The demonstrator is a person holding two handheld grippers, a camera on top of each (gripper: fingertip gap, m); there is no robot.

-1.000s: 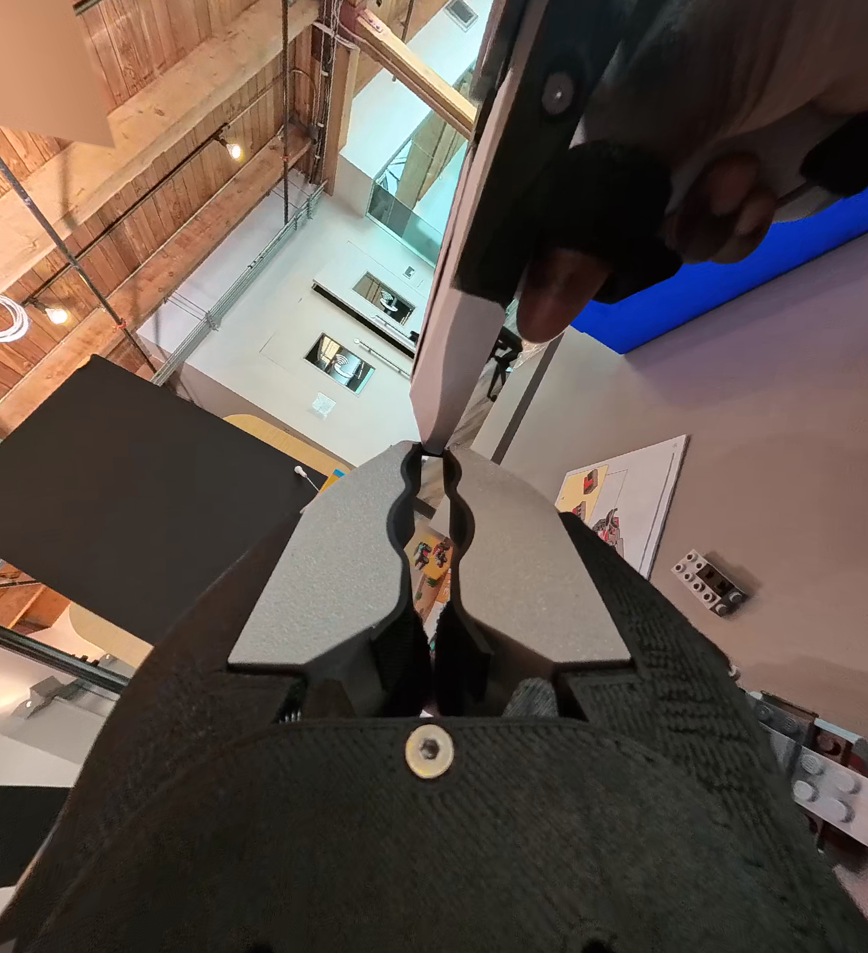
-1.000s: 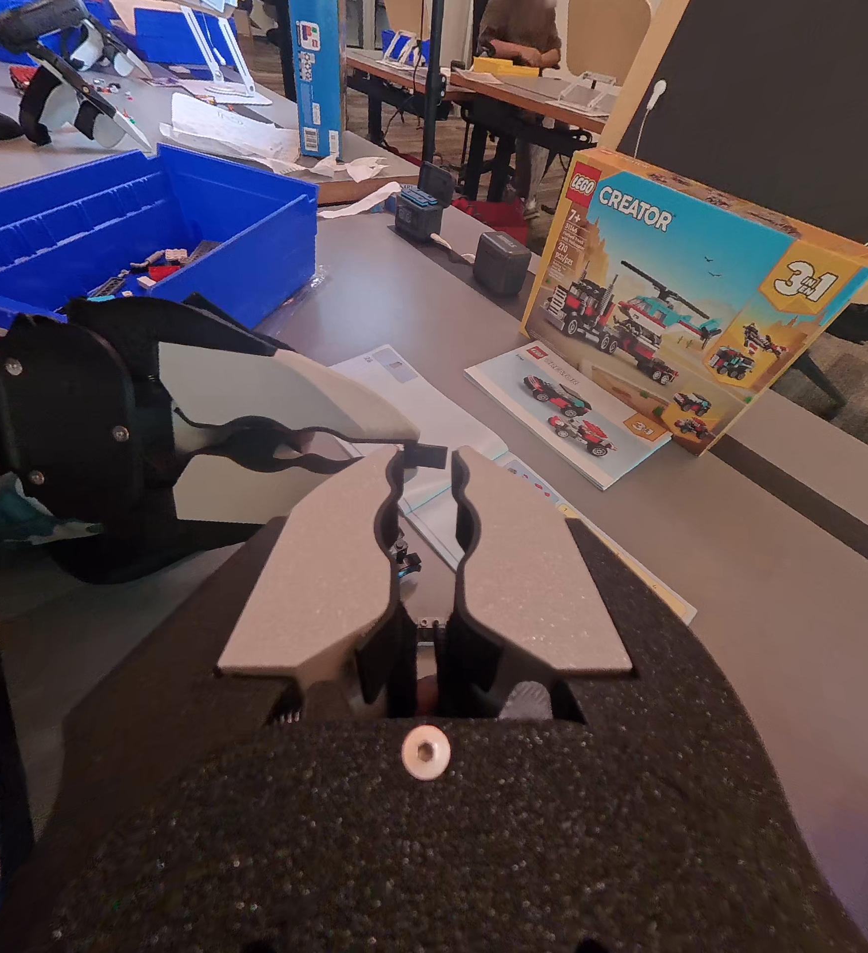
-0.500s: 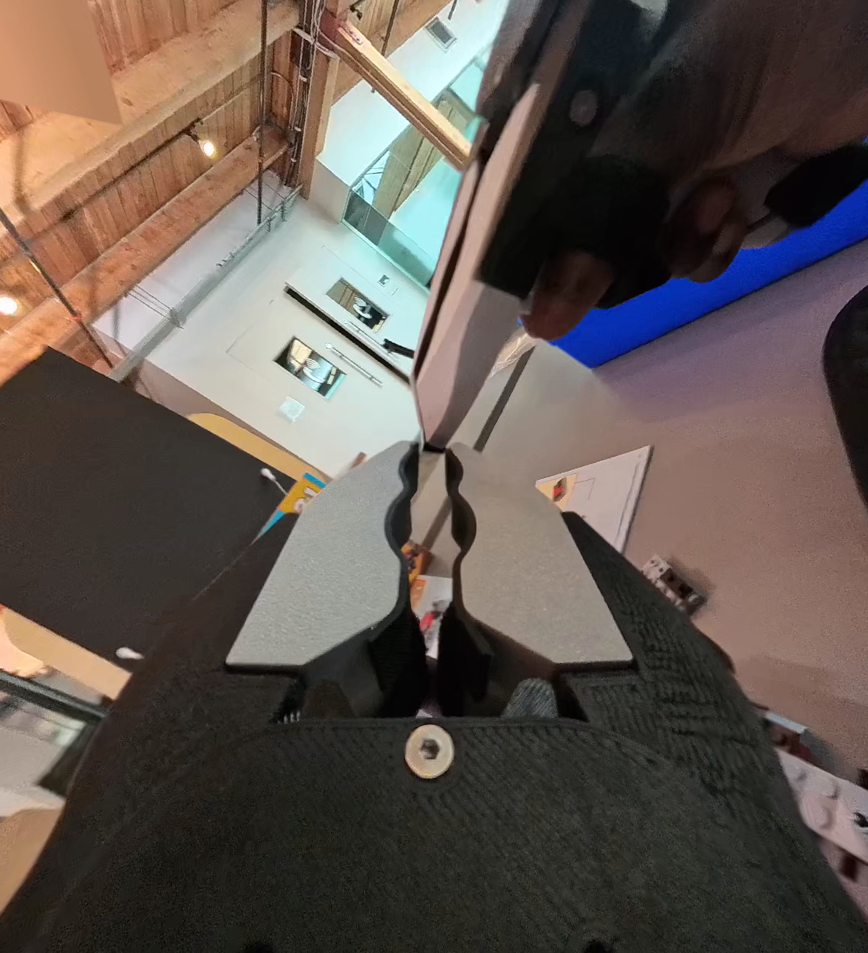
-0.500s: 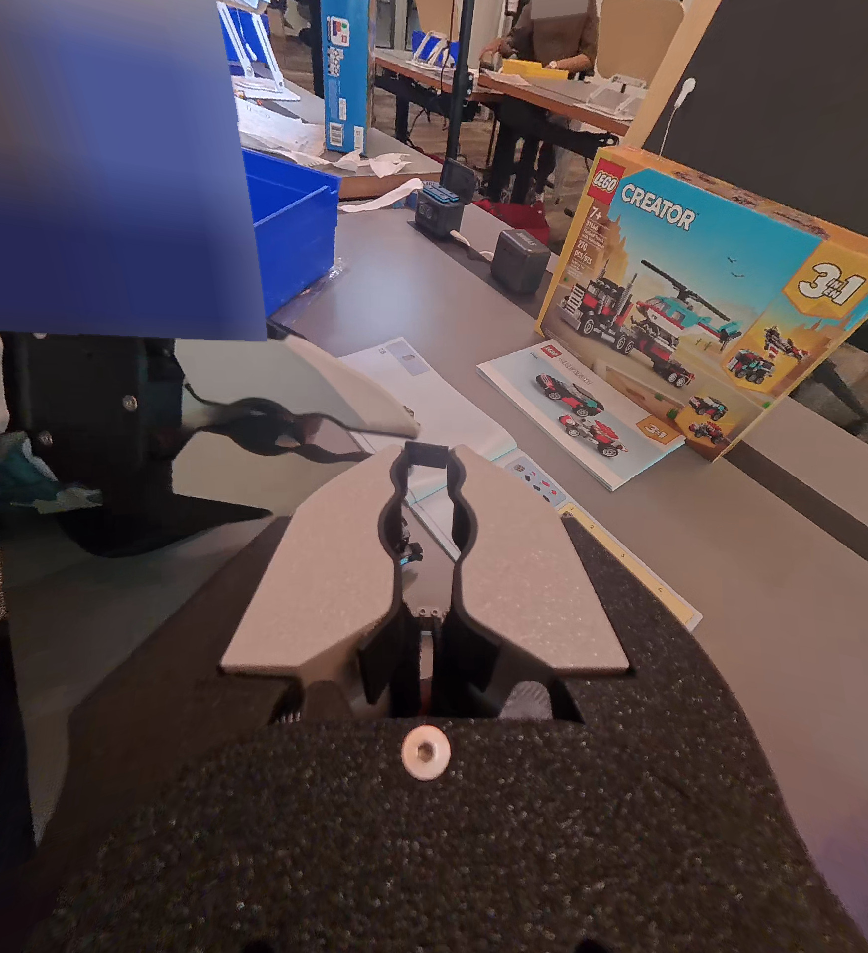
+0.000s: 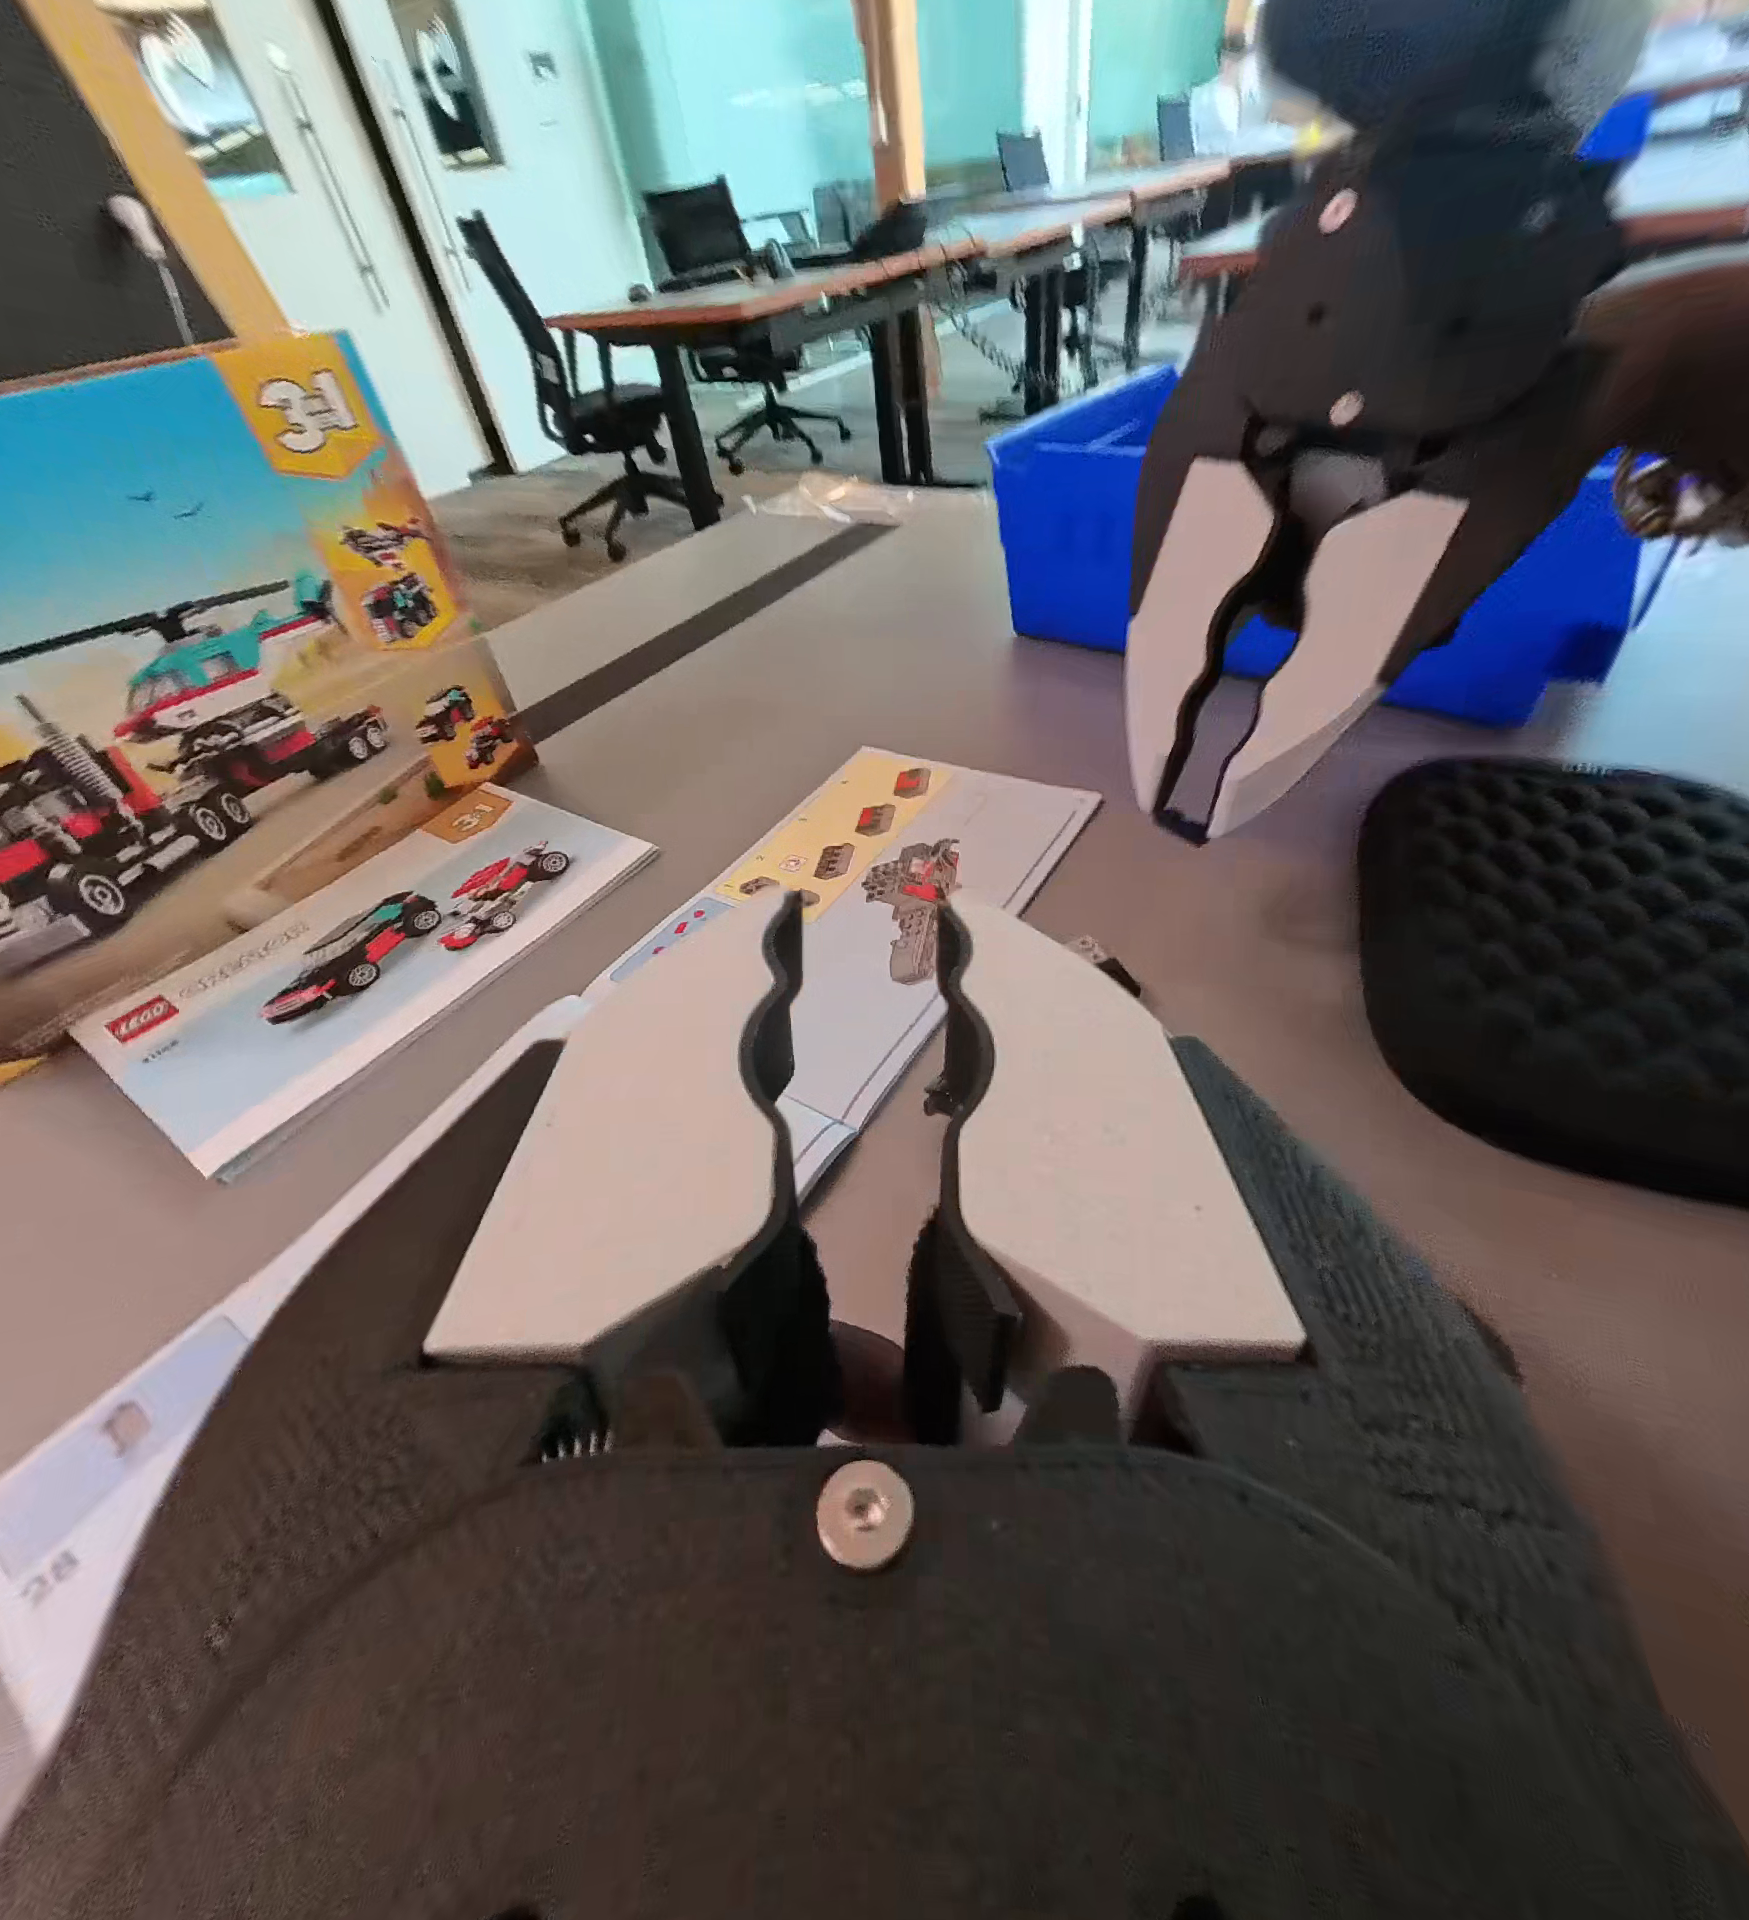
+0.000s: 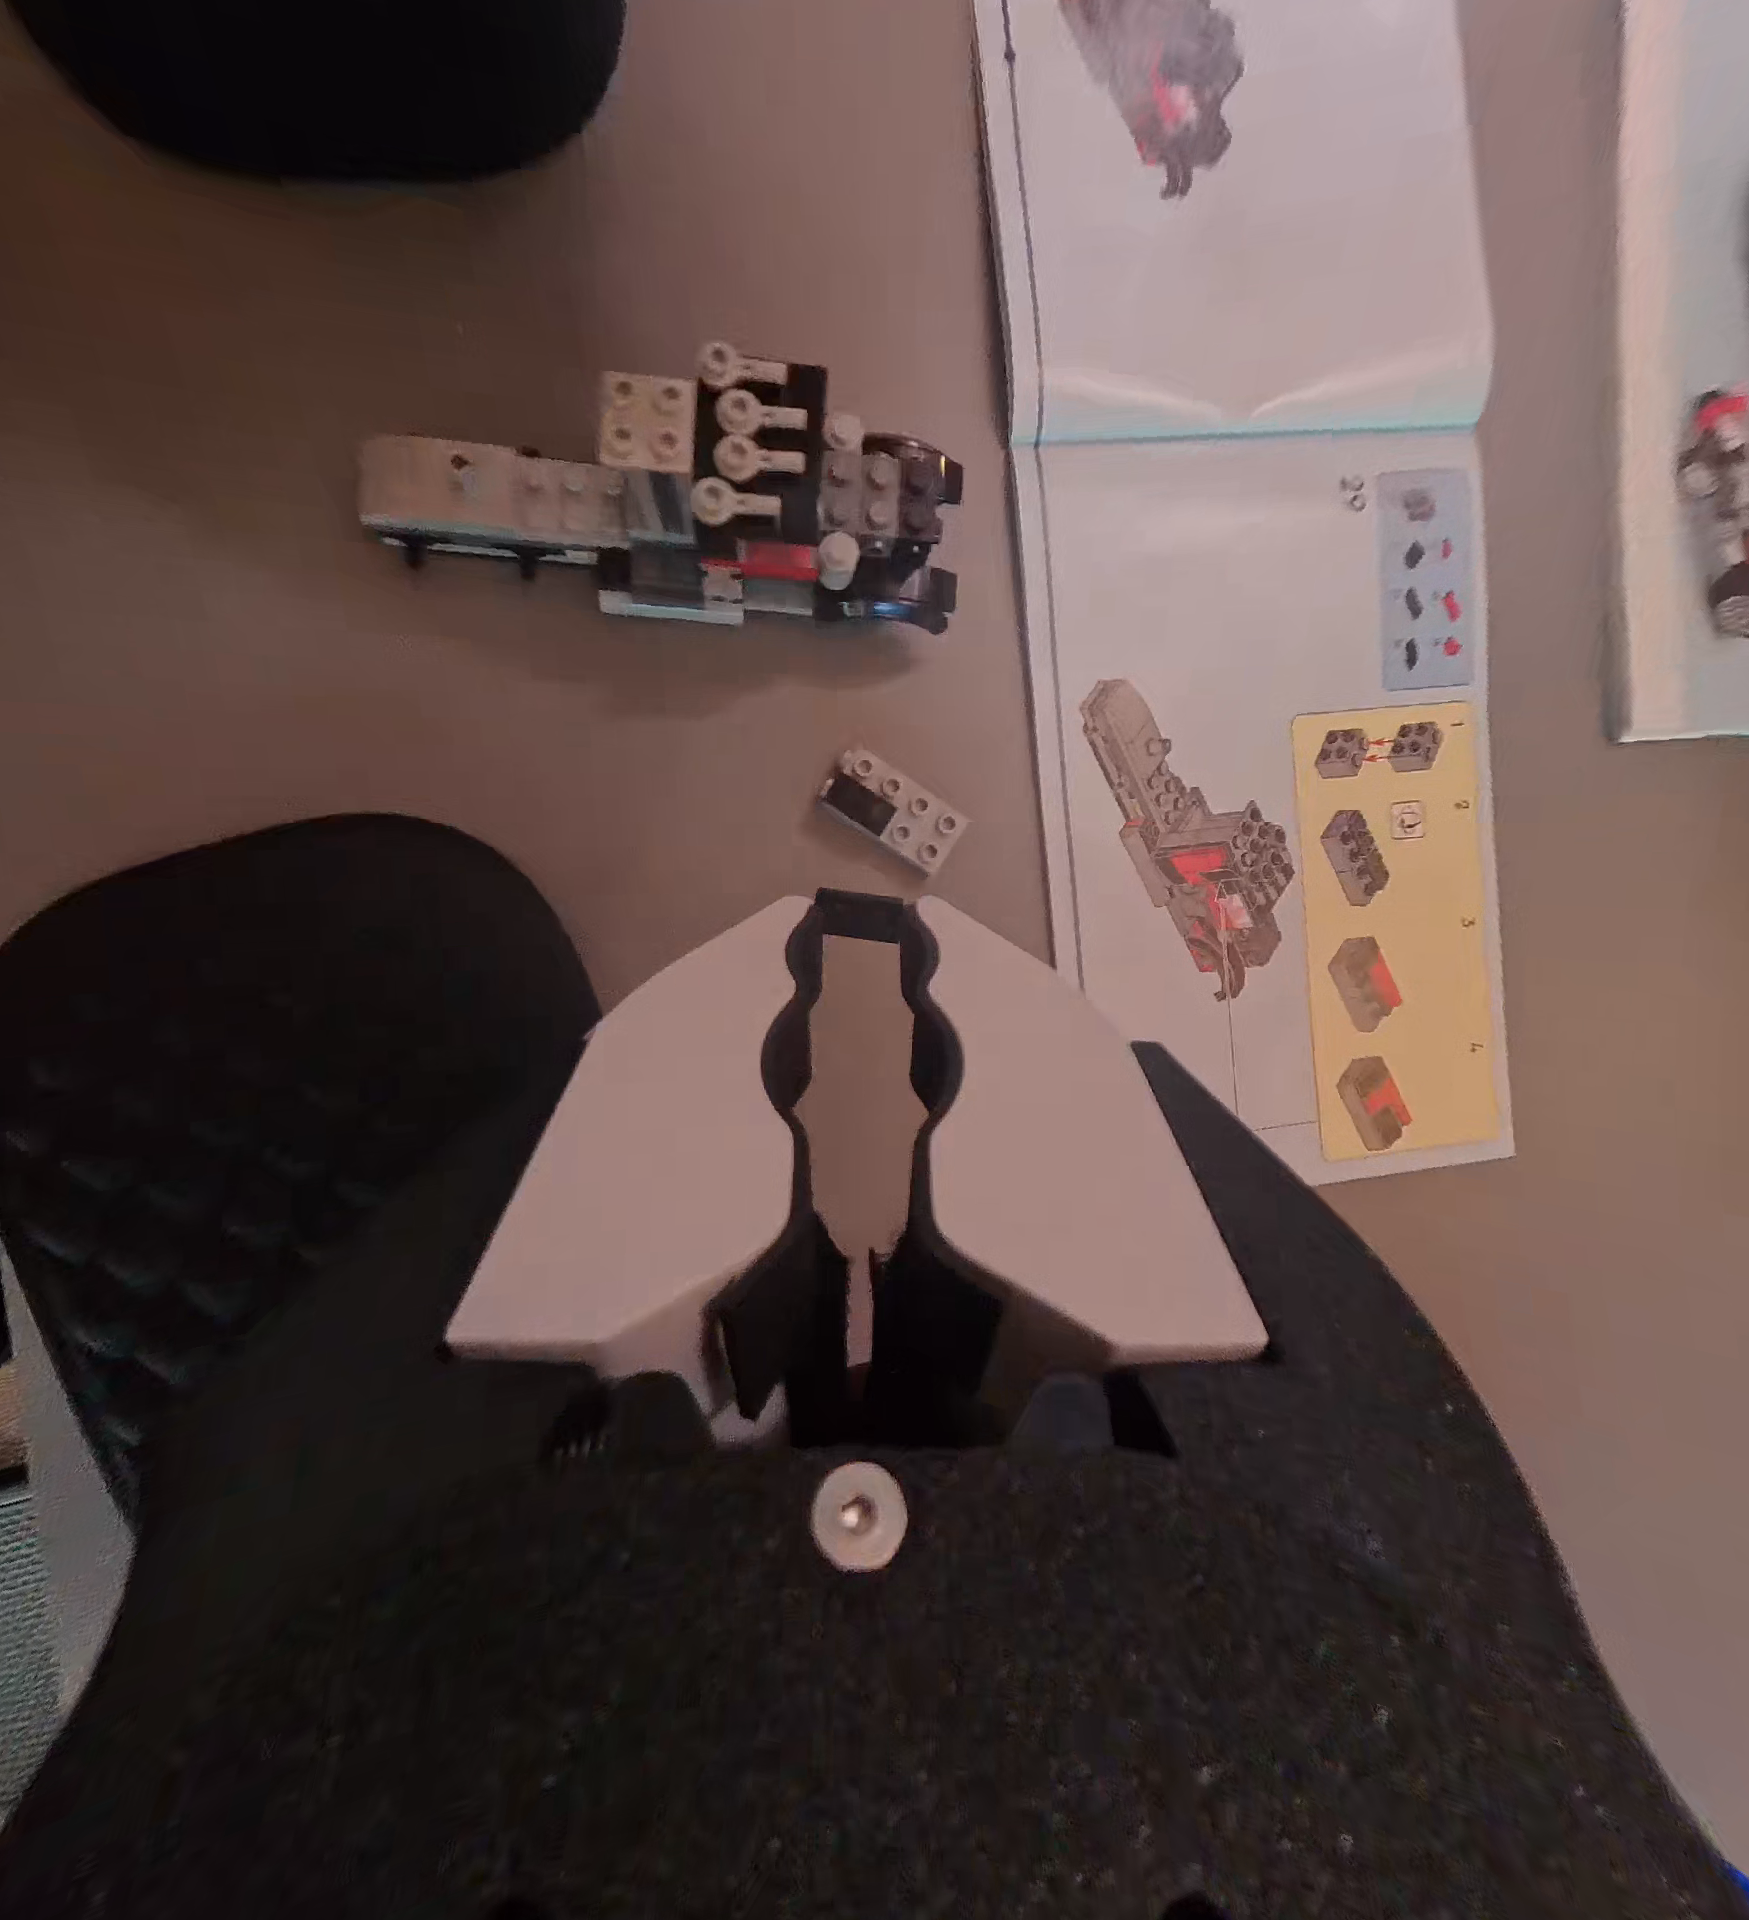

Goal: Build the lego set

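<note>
My right gripper (image 6: 857, 914) is shut on a small black lego piece (image 6: 857, 922) held across its fingertips, above the grey table (image 6: 174, 468). The left wrist view shows the same gripper (image 5: 1190, 810) pointing down with the black piece (image 5: 1184, 823) at its tips. My left gripper (image 5: 865, 920) is open and empty, low over the open instruction booklet (image 5: 911, 831). A partly built grey, black and red model (image 6: 683, 488) lies on the table. A small grey brick assembly (image 6: 896, 810) lies just beyond my right fingertips.
The open instruction booklet (image 6: 1254, 582) lies right of the model. The lego box (image 5: 174, 644) stands at the left with a closed booklet (image 5: 350, 966) in front of it. A blue bin (image 5: 1078, 540) stands at the back. Black padded cushions (image 6: 257, 1091) (image 5: 1597, 987) lie on the table. One gripper's finger ends stand about 15 cm off the other's.
The black piece passed from my left fingertips to my right, which shut on it. My left gripper opened and let go. Both grippers swung down toward the table.
</note>
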